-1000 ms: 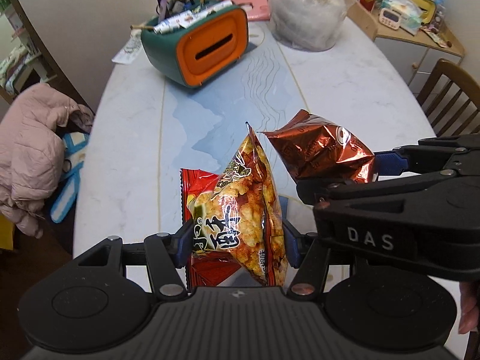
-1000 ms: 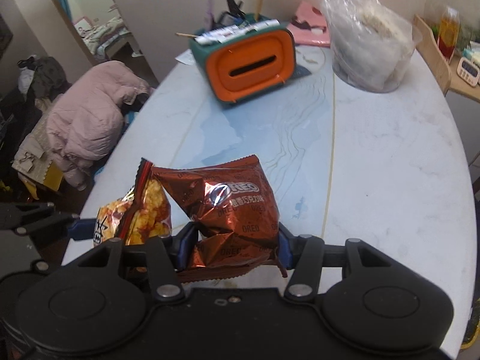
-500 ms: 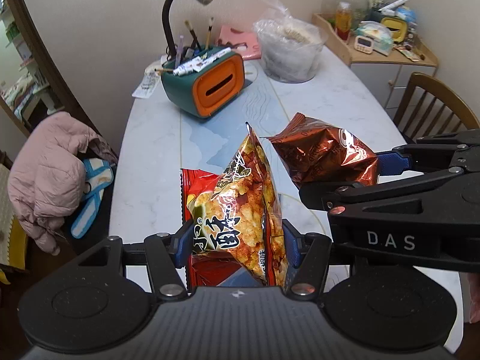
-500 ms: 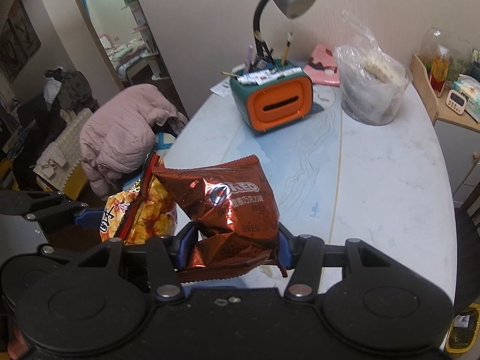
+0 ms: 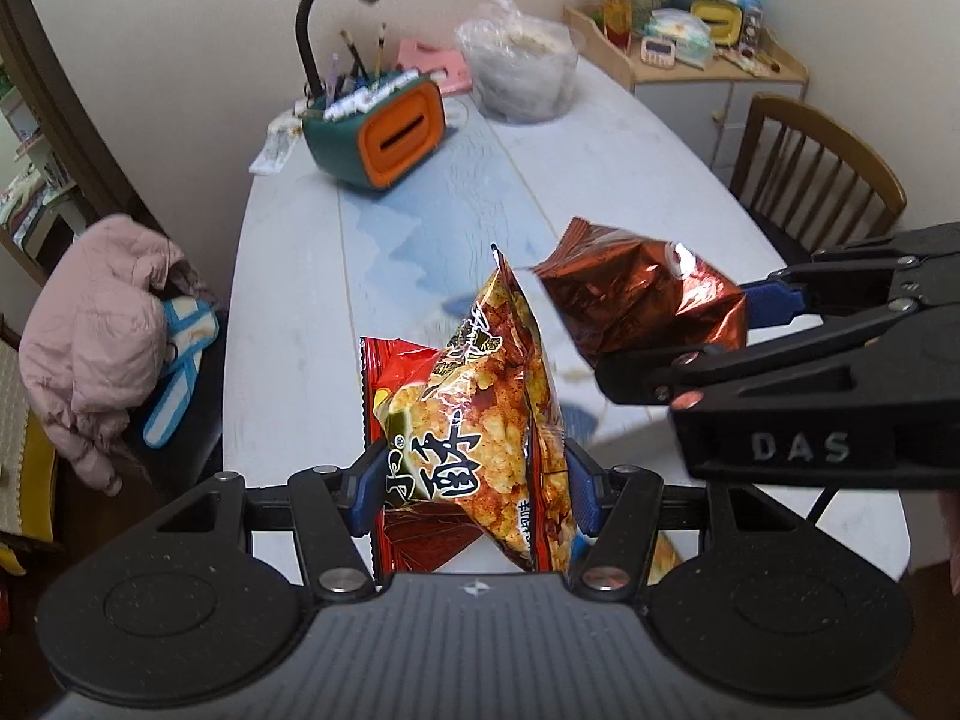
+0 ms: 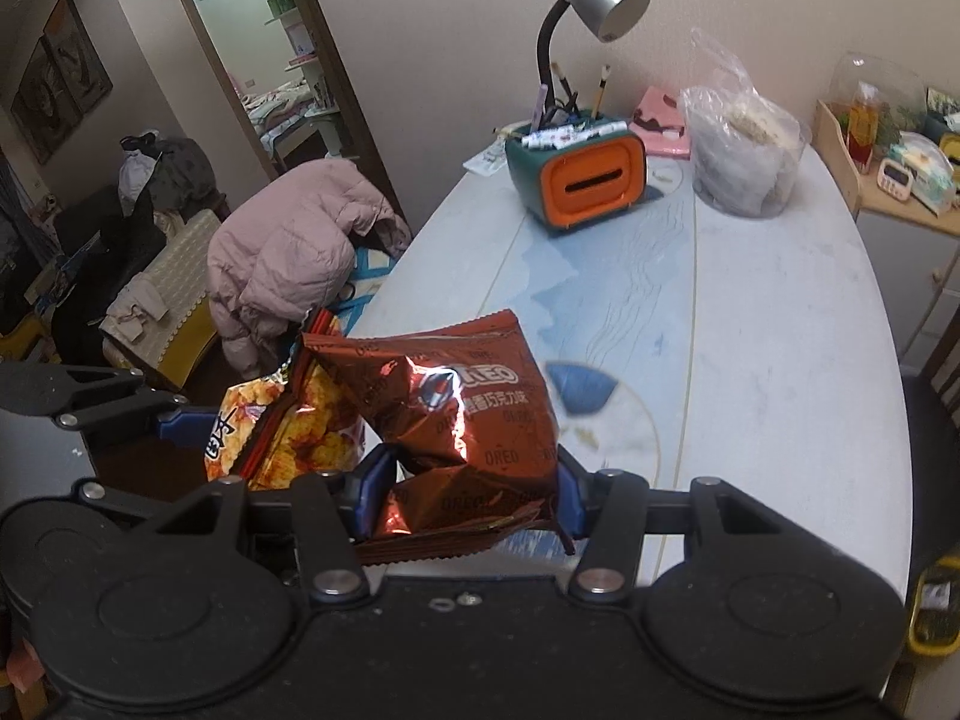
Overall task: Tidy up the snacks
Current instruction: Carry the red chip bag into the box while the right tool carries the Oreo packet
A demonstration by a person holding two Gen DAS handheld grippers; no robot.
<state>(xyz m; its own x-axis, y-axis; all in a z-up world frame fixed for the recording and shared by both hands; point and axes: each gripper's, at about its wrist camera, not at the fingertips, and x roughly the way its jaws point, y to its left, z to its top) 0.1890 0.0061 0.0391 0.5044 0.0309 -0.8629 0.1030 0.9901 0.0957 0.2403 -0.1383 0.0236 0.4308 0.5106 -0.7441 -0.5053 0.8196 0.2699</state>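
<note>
The left gripper pinches a yellow snack bag at lower centre, and the right gripper pinches a brown Oreo bag, both clear above the table, probably for carrying elsewhere.

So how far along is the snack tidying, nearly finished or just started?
Midway, it seems. Both snacks are picked up: the left gripper clamps the yellow-orange crispy snack bag plus a red packet behind it, and the right gripper clamps the shiny brown Oreo bag. Both hang above the white oval table; neither is put away, and no destination shows.
</note>
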